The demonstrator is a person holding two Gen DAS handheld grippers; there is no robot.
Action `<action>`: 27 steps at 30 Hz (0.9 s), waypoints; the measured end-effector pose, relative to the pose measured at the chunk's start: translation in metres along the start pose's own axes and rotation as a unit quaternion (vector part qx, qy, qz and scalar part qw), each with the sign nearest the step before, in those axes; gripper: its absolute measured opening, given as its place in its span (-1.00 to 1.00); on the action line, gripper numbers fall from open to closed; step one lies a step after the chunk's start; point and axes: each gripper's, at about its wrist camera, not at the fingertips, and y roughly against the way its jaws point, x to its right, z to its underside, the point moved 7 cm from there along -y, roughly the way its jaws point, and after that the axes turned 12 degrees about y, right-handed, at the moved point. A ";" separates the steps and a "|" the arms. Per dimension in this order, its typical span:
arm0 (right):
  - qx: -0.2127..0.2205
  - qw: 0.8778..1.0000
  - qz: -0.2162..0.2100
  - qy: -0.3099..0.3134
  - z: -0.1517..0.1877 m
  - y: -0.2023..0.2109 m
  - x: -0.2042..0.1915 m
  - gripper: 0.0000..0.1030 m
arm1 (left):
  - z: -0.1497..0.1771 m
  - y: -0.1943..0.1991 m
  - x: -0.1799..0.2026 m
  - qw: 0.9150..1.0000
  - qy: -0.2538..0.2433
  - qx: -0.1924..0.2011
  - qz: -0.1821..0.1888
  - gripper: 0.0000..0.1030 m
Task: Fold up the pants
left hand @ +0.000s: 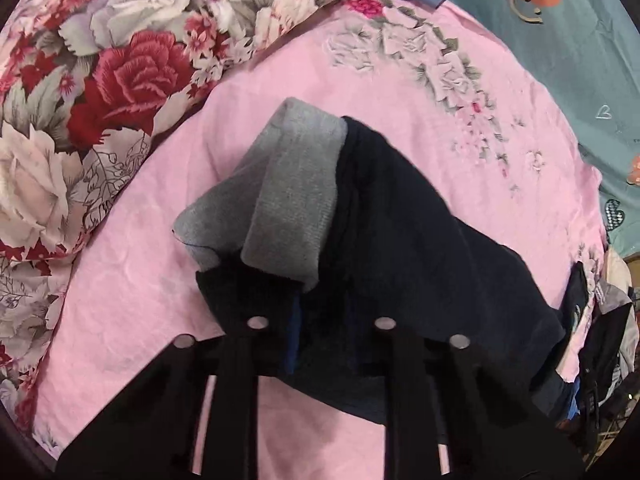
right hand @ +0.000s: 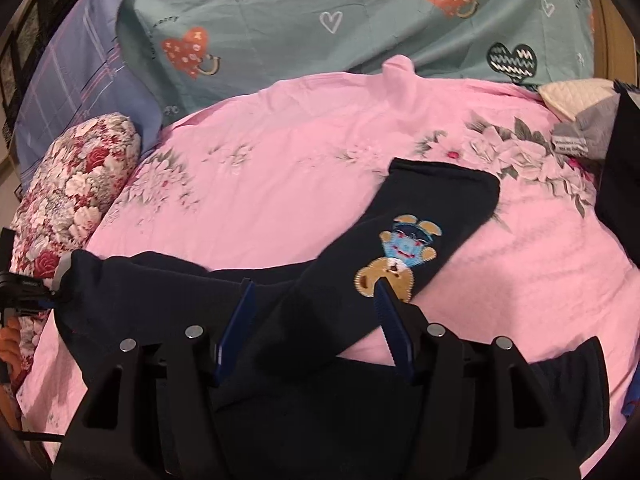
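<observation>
Dark navy pants [left hand: 420, 240] lie on a pink sheet [left hand: 140, 280], one end turned back to show grey lining [left hand: 288, 192]. My left gripper [left hand: 316, 324] is shut on that end; the cloth hides its tips, and one blue pad [left hand: 294, 340] peeks out. In the right wrist view a pants leg [right hand: 320, 304] with a bear patch [right hand: 400, 256] runs up to the right. It passes between the blue pads [right hand: 236, 328] of my right gripper [right hand: 314, 320], which stands open. The left gripper [right hand: 52, 292] holds the pants' far-left end.
A rose-print pillow [left hand: 100, 80] [right hand: 76, 184] borders the sheet on the left. A teal quilt with hearts [right hand: 320, 20] and a blue checked pillow [right hand: 80, 80] lie behind. Other clothes [right hand: 592, 132] are heaped at the right edge.
</observation>
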 end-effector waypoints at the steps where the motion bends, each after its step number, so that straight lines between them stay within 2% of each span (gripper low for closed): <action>1: -0.002 1.000 0.002 -0.004 0.001 0.000 0.002 0.20 | 0.002 0.008 0.003 1.000 -0.009 0.008 0.006 -0.73; 5: -0.014 0.999 0.029 -0.010 0.005 -0.006 0.011 0.20 | 0.001 0.036 -0.003 0.999 -0.023 0.042 0.005 -0.73; 8: -0.026 0.998 0.054 -0.022 0.005 -0.008 0.019 0.20 | 0.007 0.054 -0.019 0.999 -0.022 0.036 0.033 -0.73; 11: -0.051 0.991 0.122 0.000 -0.007 -0.005 0.024 0.20 | 0.012 0.054 -0.029 0.998 -0.033 0.027 0.041 -0.72; 12: -0.060 0.989 0.134 0.009 -0.013 -0.007 0.024 0.31 | 0.012 0.049 -0.032 0.998 -0.034 0.025 0.038 -0.70; 14: -0.084 0.986 0.140 0.020 -0.029 -0.023 0.025 0.48 | 0.013 0.032 -0.037 0.999 -0.026 0.011 0.027 -0.66; 16: -0.114 0.984 0.137 0.014 -0.040 -0.049 0.027 0.48 | 0.019 0.017 -0.040 1.000 -0.023 -0.006 0.019 -0.63; 18: -0.133 0.982 0.135 0.012 -0.049 -0.071 0.024 0.48 | 0.021 0.012 -0.043 1.000 -0.023 -0.003 0.015 -0.55; 20: -0.152 0.975 0.159 0.019 -0.060 -0.096 0.025 0.48 | 0.021 0.014 -0.045 1.000 -0.023 0.004 0.015 -0.48; 23: -0.203 0.956 0.210 0.015 -0.059 -0.128 0.042 0.48 | 0.020 0.017 -0.045 0.999 -0.028 0.006 0.018 -0.46; 25: -0.203 0.957 0.205 -0.014 -0.058 -0.132 0.054 0.50 | 0.019 0.018 -0.046 0.999 -0.033 0.009 0.017 -0.44; 26: -0.203 0.957 0.204 -0.032 -0.056 -0.131 0.061 0.35 | 0.018 0.017 -0.045 0.999 -0.035 0.011 0.015 -0.43; 27: -0.201 0.959 0.196 -0.043 -0.056 -0.129 0.066 -0.29 | 0.018 0.017 -0.045 0.999 -0.035 0.011 0.014 -0.42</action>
